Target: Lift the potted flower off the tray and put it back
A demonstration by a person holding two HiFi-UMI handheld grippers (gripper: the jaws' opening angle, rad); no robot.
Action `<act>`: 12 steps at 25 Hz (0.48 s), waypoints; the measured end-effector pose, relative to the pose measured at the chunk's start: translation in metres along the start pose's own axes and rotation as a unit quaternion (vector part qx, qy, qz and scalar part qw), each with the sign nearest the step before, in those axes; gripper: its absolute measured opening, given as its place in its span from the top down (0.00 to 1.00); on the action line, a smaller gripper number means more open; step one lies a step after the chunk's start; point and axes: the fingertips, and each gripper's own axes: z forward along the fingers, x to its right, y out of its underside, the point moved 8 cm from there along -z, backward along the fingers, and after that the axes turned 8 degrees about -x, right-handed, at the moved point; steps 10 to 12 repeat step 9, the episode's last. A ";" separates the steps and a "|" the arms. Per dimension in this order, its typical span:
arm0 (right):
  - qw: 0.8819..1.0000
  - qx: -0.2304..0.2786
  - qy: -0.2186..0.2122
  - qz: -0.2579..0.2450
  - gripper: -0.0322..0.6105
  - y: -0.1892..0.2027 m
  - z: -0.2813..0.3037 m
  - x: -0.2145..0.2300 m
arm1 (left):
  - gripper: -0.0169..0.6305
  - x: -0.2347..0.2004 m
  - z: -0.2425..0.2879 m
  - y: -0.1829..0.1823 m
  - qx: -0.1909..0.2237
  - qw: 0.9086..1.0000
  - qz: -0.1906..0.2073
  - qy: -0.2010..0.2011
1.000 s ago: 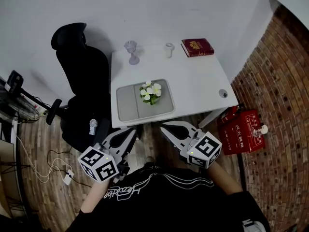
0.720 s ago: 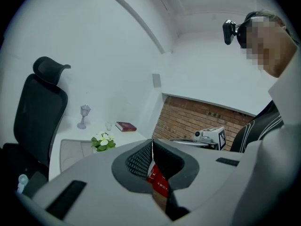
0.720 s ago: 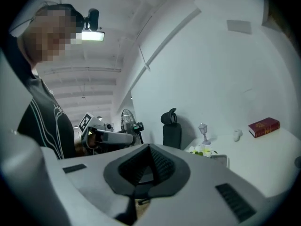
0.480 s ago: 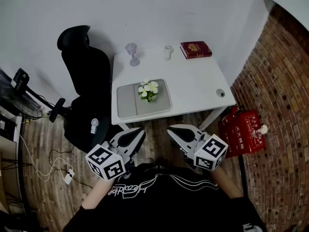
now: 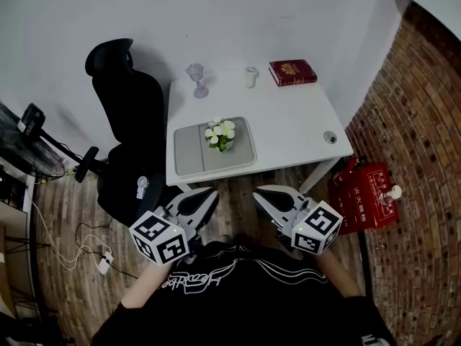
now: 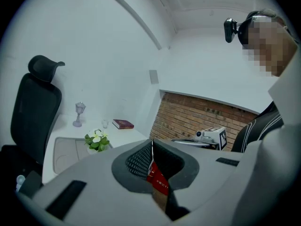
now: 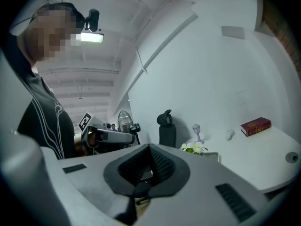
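Potted flower [image 5: 220, 135] stands on the right half of its tray [image 5: 191, 157]
Left tongs [image 5: 211, 191] and right tongs [image 5: 258, 190] are both pinched closed and empty, hovering just off the front edge of the white surface [image 5: 288, 121].

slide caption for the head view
The potted flower sits on its tray; left claw and right claw, both shut, short of the table.

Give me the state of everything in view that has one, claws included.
tray: flat on the table, left half bare
potted flower: upright on the tray, right half
red book: closed, lying flat
goblet: upright
small cup: upright
left claw: shut, empty, short of the table
right claw: shut, empty, short of the table
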 end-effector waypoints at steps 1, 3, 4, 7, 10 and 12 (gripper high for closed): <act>1.000 0.000 0.001 0.000 0.95 0.000 0.000 0.001 | 0.92 -0.001 0.001 -0.001 0.000 1.000 0.001 0.001; 1.000 0.001 0.003 0.000 0.95 0.000 0.001 0.003 | 0.92 -0.002 0.003 -0.002 -0.001 1.000 0.002 0.003; 1.000 0.000 0.004 0.000 0.95 0.001 0.001 0.004 | 0.92 -0.003 0.004 -0.002 -0.002 1.000 0.002 0.003; 1.000 -0.003 0.004 0.001 0.95 0.000 0.004 0.006 | 0.92 -0.008 0.004 -0.003 -0.003 1.000 0.002 0.002; 1.000 -0.006 0.005 0.001 0.95 0.000 0.006 0.008 | 0.92 -0.010 0.004 -0.004 -0.002 1.000 0.000 0.001; 1.000 -0.006 0.005 0.001 0.95 0.000 0.006 0.008 | 0.92 -0.010 0.004 -0.004 -0.002 1.000 0.000 0.001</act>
